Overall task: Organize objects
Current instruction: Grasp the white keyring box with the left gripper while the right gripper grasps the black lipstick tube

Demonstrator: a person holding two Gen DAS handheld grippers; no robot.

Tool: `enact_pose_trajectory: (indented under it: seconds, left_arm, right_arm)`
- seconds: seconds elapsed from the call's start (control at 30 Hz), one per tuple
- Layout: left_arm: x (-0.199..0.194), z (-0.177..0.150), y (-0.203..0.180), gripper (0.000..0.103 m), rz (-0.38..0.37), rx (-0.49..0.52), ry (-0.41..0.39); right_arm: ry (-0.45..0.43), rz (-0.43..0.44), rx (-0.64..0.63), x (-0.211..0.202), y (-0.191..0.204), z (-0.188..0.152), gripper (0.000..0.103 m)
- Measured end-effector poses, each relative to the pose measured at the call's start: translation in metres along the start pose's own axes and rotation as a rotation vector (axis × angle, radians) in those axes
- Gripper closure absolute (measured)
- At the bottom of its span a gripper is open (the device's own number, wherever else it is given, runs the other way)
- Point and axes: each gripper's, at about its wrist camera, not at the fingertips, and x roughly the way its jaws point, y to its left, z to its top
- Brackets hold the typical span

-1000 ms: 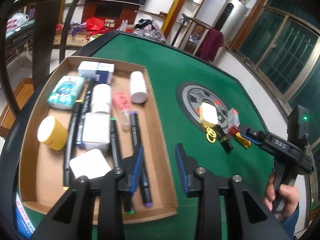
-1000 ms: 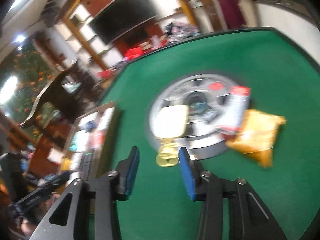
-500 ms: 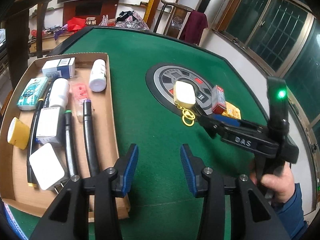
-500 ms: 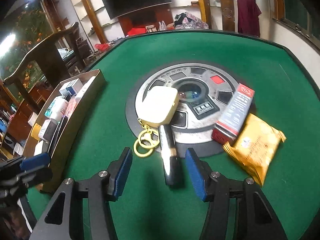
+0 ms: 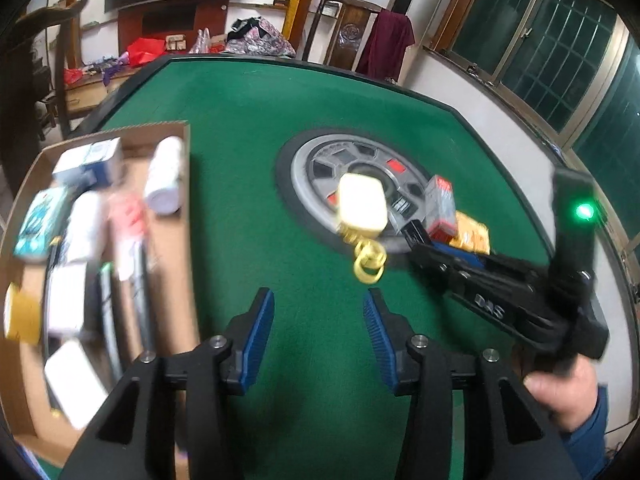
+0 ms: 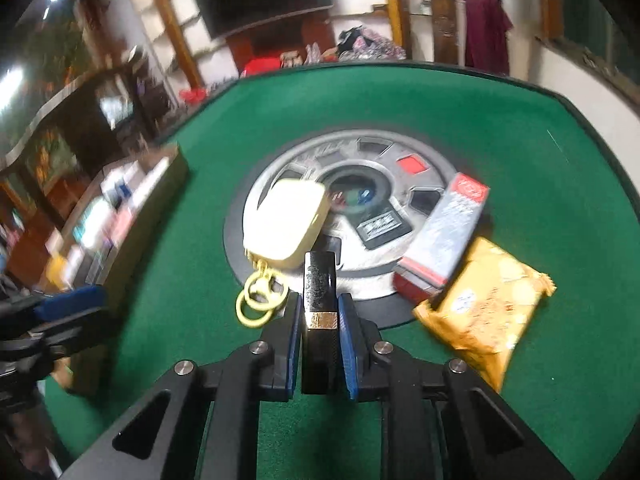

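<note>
Closed since a moment ago, right hand-held gripper (image 6: pixel 319 320) now clamps the black lipstick tube (image 6: pixel 319 304) between its pads.

Bare green felt (image 5: pixel 248 216) between cardboard tray (image 5: pixel 188 216) and seemingly crowded centre disc (image 6: pixel 400 272), right side.

- The green table (image 5: pixel 248 240) is viewed steeply downward from the left wrist, the cardboard tray (image 5: pixel 176 128) at its left.
- The silver disc (image 6: pixel 436 168) is viewed closer from the right wrist.
- The disc (image 5: pixel 304 168) is shared by both.
</note>
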Motion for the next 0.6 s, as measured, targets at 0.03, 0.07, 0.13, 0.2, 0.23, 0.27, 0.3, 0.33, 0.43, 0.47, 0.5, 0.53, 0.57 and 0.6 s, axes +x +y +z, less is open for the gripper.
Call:
enact_pose_trajectory:
  seconds: [0.03,0.07,0.13,0.2,0.23,0.27,0.3,0.33,0.43,0.47,0.5,0.53,0.57,0.6]
  left_arm:
    - [0.006,0.011,-0.005,0.055,-0.006,0.000,0.001]
    - [0.011,0.018,-0.009,0.054,-0.006,0.007,0.003]
    - [0.028,0.035,-0.020,0.044,0.002,0.041,0.031]
    - [0.045,0.048,-0.029,0.042,0.025,0.058,0.050]
    - [0.055,0.054,-0.033,0.041,0.026,0.068,0.069]
    - [0.062,0.058,-0.035,0.041,0.041,0.068,0.080]
    - [0.069,0.061,-0.037,0.041,0.056,0.064,0.088]
    - [0.076,0.064,-0.040,0.041,0.061,0.065,0.102]
    - [0.094,0.068,-0.047,0.041,0.109,0.086,0.124]
    - [0.098,0.068,-0.050,0.041,0.129,0.100,0.128]
    - [0.102,0.068,-0.053,0.041,0.143,0.112,0.129]
    - [0.106,0.068,-0.054,0.041,0.148,0.115,0.131]
    - [0.110,0.068,-0.054,0.041,0.143,0.110,0.137]
    - [0.114,0.068,-0.055,0.041,0.136,0.105,0.143]
  right_arm:
    - [-0.017,0.001,0.021,-0.004,-0.005,0.002,0.083]
    - [-0.030,0.000,0.044,-0.007,-0.011,0.002,0.083]
    - [-0.043,0.013,0.097,-0.012,-0.022,0.002,0.083]
    - [-0.050,0.030,0.147,-0.014,-0.033,0.002,0.083]
    - [-0.054,0.036,0.168,-0.017,-0.039,0.002,0.083]
    - [-0.060,0.036,0.179,-0.018,-0.042,0.002,0.083]
    - [-0.067,0.034,0.188,-0.020,-0.044,0.002,0.083]
    - [-0.076,0.036,0.203,-0.024,-0.047,0.003,0.083]
    - [-0.088,0.051,0.224,-0.028,-0.050,0.005,0.083]
    - [-0.092,0.054,0.226,-0.029,-0.050,0.005,0.083]
    - [-0.095,0.057,0.223,-0.030,-0.048,0.006,0.083]
    - [-0.096,0.058,0.221,-0.031,-0.049,0.006,0.083]
    - [-0.098,0.057,0.223,-0.032,-0.048,0.006,0.083]
    - [-0.099,0.056,0.225,-0.032,-0.049,0.006,0.083]
